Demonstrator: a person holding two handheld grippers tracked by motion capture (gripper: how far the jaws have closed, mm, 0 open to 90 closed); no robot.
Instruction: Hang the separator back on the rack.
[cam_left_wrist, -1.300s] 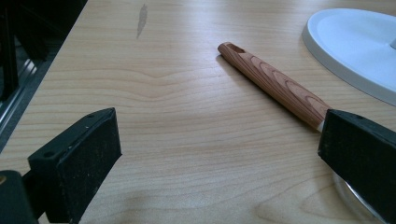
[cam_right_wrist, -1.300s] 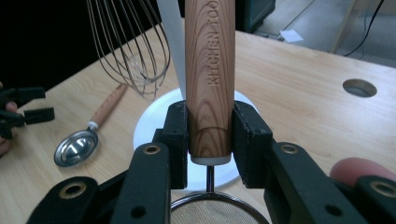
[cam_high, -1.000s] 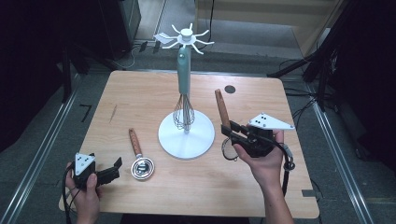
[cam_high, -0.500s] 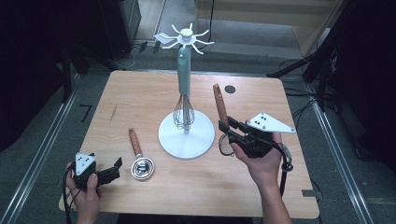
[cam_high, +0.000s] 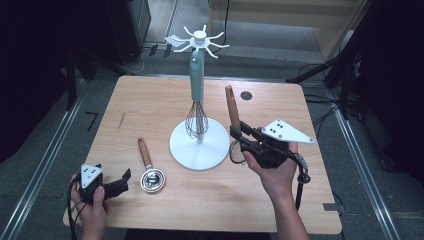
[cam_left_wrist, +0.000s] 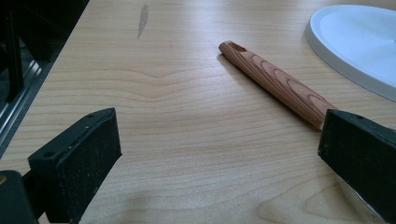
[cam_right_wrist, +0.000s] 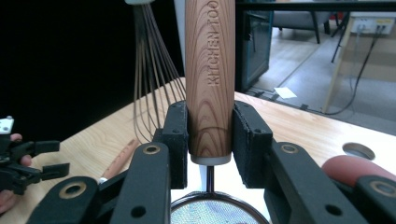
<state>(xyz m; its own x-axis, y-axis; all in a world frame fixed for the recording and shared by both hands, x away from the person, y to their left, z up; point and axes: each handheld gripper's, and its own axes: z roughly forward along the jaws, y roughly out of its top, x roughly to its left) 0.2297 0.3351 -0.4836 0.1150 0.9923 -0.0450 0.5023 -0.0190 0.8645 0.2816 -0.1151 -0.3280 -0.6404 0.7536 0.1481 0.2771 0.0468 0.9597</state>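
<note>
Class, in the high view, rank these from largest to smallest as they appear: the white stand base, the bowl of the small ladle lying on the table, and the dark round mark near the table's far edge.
1. White stand base, clearly the largest.
2. Ladle bowl.
3. Dark round mark, smallest; it lies farther from the camera, so its true size is less sure.

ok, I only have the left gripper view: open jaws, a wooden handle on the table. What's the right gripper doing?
Observer: The right gripper is shut on a wooden-handled strainer, handle up.
Operator: What's at the bottom end?
Observer: A mesh bowl hangs below the jaws.
Operator: Anything on the stand?
Observer: A whisk hangs from the white rack.
</note>
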